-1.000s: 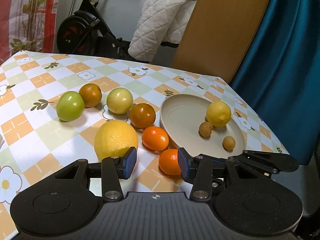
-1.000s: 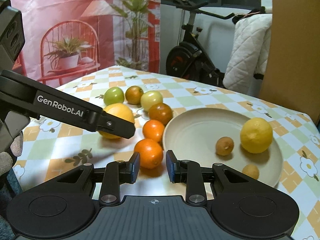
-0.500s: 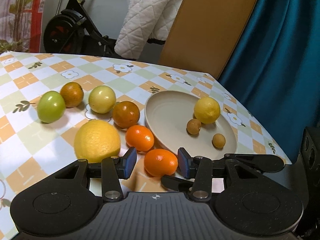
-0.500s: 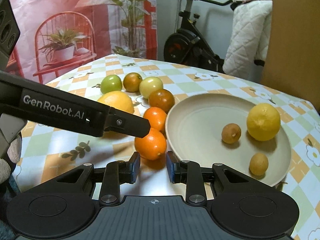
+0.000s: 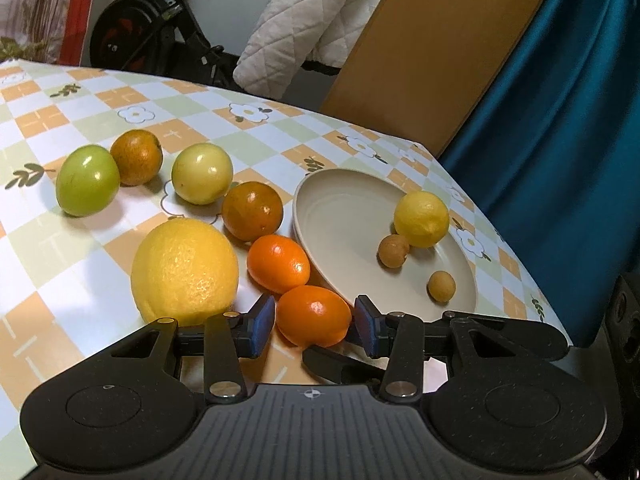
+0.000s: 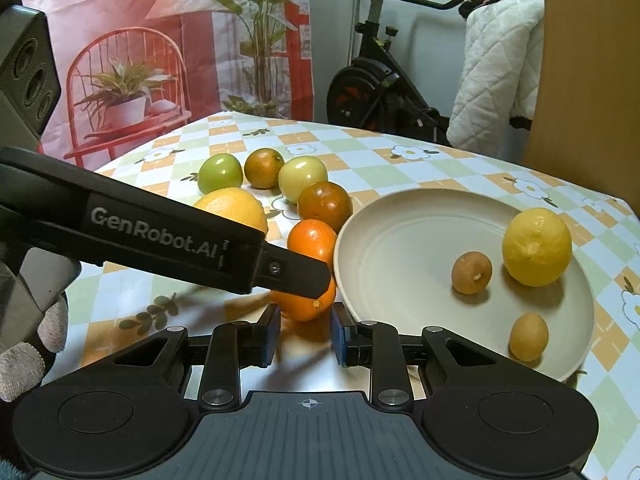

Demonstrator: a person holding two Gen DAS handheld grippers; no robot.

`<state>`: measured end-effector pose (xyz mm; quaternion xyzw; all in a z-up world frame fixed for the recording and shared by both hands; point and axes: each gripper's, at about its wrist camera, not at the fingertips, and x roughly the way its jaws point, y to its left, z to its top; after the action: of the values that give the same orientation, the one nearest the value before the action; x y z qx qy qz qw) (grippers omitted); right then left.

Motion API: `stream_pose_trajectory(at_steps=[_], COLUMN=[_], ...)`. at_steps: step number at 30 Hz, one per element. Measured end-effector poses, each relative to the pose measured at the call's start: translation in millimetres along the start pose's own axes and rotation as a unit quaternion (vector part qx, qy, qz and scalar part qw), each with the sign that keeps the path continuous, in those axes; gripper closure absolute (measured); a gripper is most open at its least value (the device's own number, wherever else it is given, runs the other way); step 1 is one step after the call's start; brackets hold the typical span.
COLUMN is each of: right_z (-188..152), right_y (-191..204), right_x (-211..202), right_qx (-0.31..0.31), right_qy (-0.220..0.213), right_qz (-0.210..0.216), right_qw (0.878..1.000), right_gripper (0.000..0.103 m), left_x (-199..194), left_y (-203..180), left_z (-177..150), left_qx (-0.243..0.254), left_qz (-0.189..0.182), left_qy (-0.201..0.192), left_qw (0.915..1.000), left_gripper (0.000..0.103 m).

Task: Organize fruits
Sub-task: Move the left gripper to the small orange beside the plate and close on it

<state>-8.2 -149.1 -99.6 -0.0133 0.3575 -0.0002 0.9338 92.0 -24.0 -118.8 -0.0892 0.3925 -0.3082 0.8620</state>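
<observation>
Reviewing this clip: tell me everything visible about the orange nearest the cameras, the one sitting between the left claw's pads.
The nearest orange is small, slightly oval, glossy bright orange with a light highlight. It rests on the checked tablecloth just outside the beige plate, beside a second small orange; whether they touch is unclear. The left claw is closing around it, blue pads at either side. From the right wrist view, that claw's arm partly hides it.
</observation>
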Motion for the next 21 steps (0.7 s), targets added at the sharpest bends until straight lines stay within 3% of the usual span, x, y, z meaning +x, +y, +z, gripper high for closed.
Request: stream_pose_trajectory(at_steps=[13,21], right_z=[0.8,3.1], right_y=[3.3,5.0], right_x=[1.0,-11.7], right_qx=[-0.003,-0.013], right_qy=[-0.003,-0.027], right_qz=[0.002,0.0], right_qw=[1.0,1.0], right_gripper=[0.078,0.078], left_x=[-4.6,-19.8], left_y=[-2.4,-12.1], left_z=[-2.5,-1.2], left_qx=[0.01,0.022], left_qz=[0.008,0.009], left_qy=[-0.012,-0.036], left_qw=[0.9998,0.9991], left_gripper=[0.06,0.062])
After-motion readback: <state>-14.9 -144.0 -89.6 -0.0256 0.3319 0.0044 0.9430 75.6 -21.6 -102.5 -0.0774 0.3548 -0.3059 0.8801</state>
